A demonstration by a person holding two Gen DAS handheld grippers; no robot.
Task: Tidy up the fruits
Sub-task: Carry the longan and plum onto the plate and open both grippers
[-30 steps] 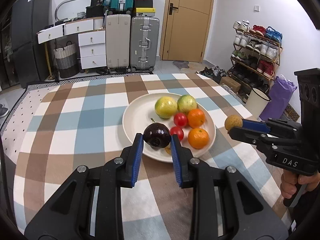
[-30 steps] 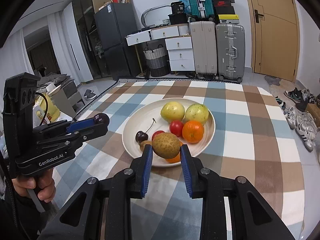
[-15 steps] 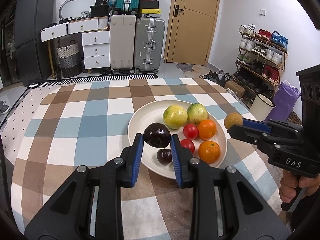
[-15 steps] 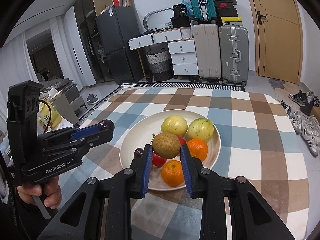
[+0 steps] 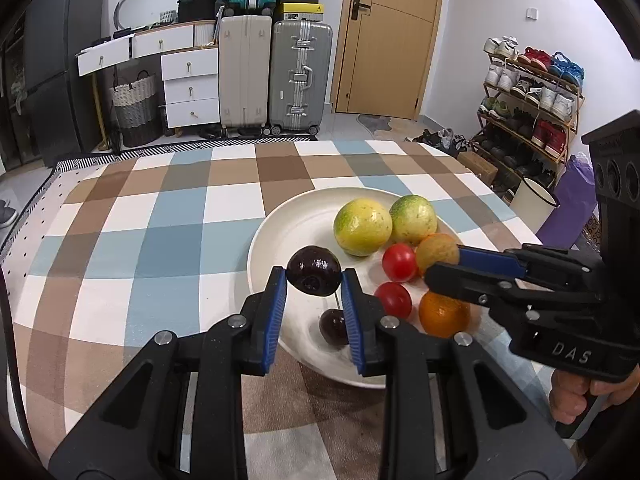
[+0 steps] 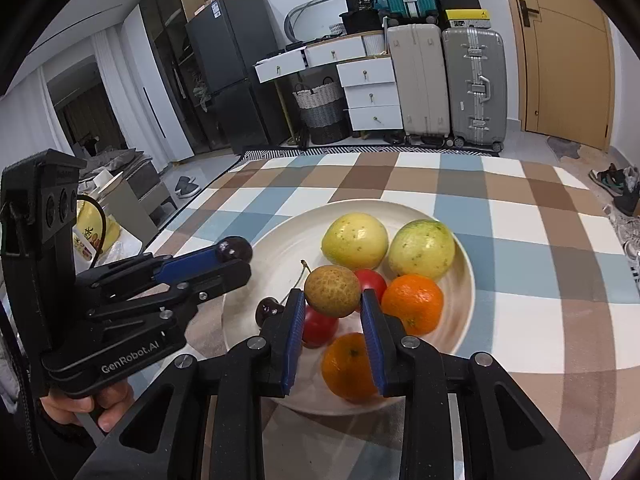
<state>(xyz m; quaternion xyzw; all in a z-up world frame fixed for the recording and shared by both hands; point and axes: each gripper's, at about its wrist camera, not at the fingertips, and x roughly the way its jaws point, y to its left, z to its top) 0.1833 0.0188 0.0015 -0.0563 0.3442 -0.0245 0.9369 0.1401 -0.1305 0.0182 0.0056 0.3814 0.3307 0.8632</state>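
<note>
My left gripper (image 5: 314, 277) is shut on a dark cherry (image 5: 314, 268) and holds it over the near left part of the cream plate (image 5: 288, 216). My right gripper (image 6: 332, 302) is shut on a rough brown round fruit (image 6: 332, 289) above the plate's (image 6: 280, 248) middle. On the plate lie two yellow-green fruits (image 5: 362, 226), two red tomatoes (image 5: 399, 262), two oranges (image 6: 412, 302) and a second stemmed cherry (image 5: 334, 326). Each gripper shows in the other's view, the right one (image 5: 440, 260) and the left one (image 6: 236, 256), with fruit at its tip.
The plate sits on a table under a checked brown, blue and white cloth (image 5: 160, 240). Beyond the far edge stand suitcases (image 5: 276, 72) and drawers (image 5: 190, 88). A shoe rack (image 5: 528, 92) and a white bin (image 5: 534, 202) are off to the right. A person's hand (image 6: 84, 404) holds each handle.
Both grippers have come forward and lower over the plate, each still holding its fruit. The brown fruit went from the plate's near rim to above its middle.
</note>
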